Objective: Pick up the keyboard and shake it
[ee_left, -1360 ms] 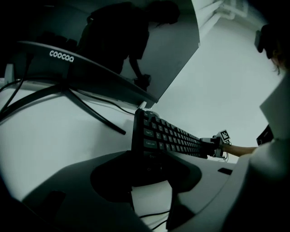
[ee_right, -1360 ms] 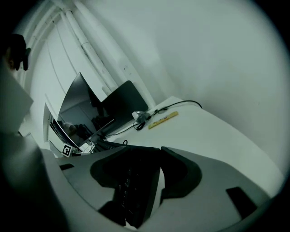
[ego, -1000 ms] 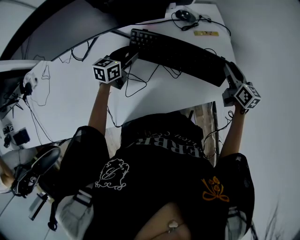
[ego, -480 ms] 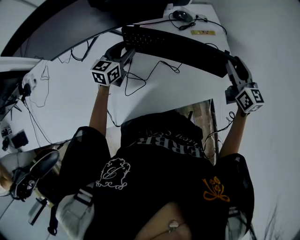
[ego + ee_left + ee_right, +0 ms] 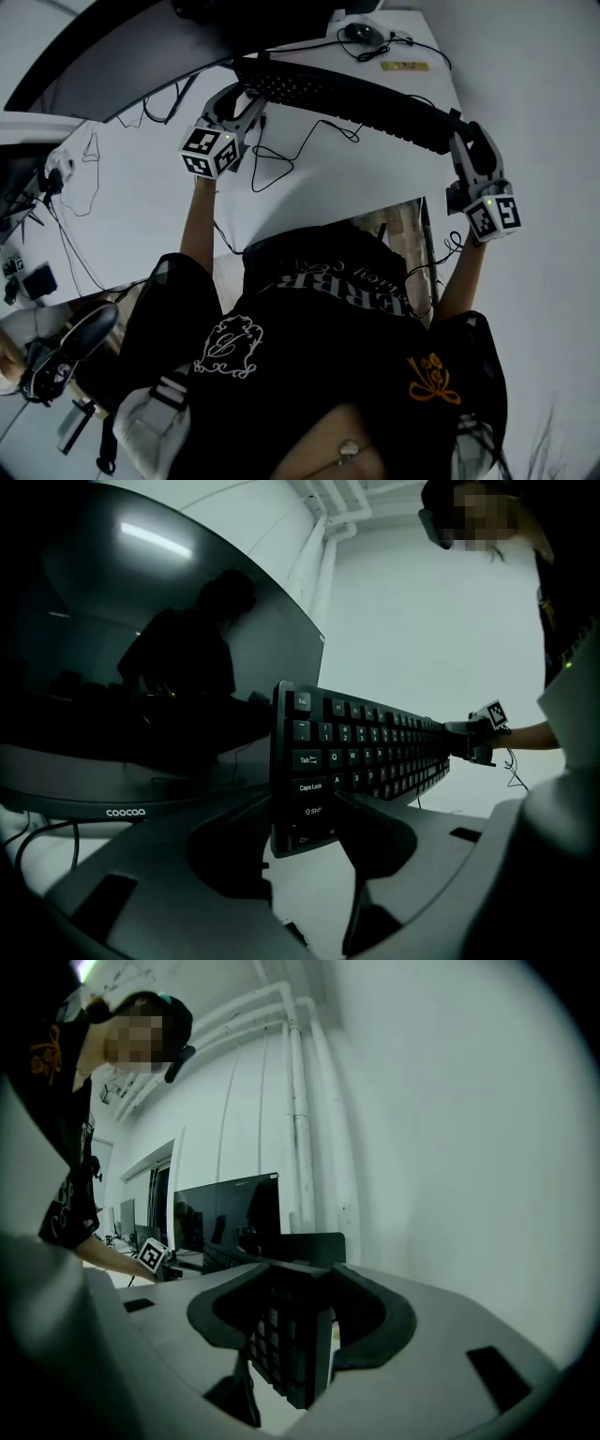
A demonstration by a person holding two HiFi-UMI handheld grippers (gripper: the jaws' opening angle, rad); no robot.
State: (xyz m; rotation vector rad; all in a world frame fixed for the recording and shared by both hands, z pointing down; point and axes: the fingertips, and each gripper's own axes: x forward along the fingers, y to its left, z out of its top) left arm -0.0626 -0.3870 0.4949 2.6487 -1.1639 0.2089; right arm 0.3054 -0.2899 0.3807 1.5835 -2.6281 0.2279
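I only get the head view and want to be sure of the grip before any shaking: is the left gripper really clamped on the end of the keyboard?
Observer: Yes. In the left gripper view the left gripper has its jaws shut on the short end of the keyboard, by the Caps Lock and Shift keys.
Operator: And the right one?
Observer: The right gripper has its jaws shut on the opposite end, over the outermost block of keys.
Operator: How is the board tipped?
Observer: Steeply on its long edge, with Esc uppermost and the key face turned away from the monitor.
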